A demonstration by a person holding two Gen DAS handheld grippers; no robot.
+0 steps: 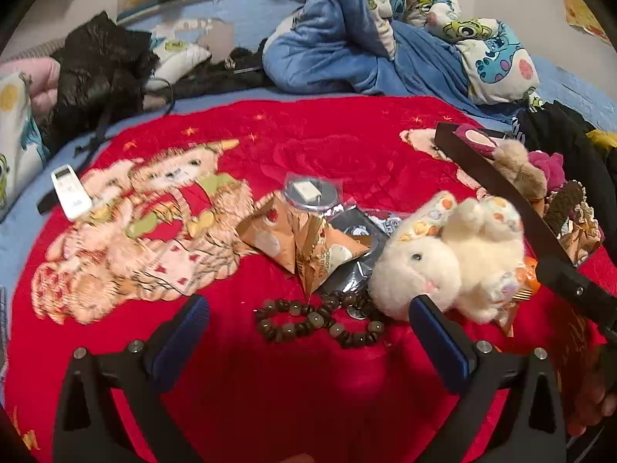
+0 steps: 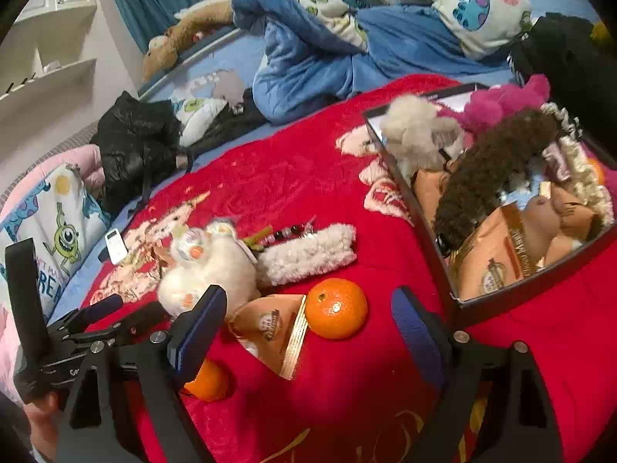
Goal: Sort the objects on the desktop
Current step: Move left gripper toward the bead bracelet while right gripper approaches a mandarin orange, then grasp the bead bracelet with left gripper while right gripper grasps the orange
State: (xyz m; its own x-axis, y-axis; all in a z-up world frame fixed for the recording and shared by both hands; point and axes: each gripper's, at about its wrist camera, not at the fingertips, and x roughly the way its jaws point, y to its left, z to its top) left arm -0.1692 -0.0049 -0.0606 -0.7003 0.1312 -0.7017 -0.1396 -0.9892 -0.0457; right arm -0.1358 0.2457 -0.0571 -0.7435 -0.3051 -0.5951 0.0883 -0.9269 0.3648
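My left gripper point(image 1: 308, 328) is open low over the red blanket point(image 1: 308, 142). A brown bead bracelet point(image 1: 316, 320) lies between its fingertips, untouched. A white plush rabbit point(image 1: 443, 258) lies by the right finger, with orange snack packets point(image 1: 304, 243) beyond. My right gripper point(image 2: 308, 328) is open too. An orange point(image 2: 336, 307) and a snack packet point(image 2: 273, 332) lie between its fingers, free of the pads. A second orange point(image 2: 208, 382) is partly hidden under its left finger. The black box point(image 2: 424, 223) to the right holds plush toys and packets.
A fluffy white pouch point(image 2: 308, 254) and beads lie behind the rabbit. A white remote point(image 1: 69, 193) sits at the blanket's left edge, and a round clear case point(image 1: 310, 193) lies past the packets. Blue bedding point(image 1: 347, 38) and black clothing point(image 1: 100, 69) are heaped at the back.
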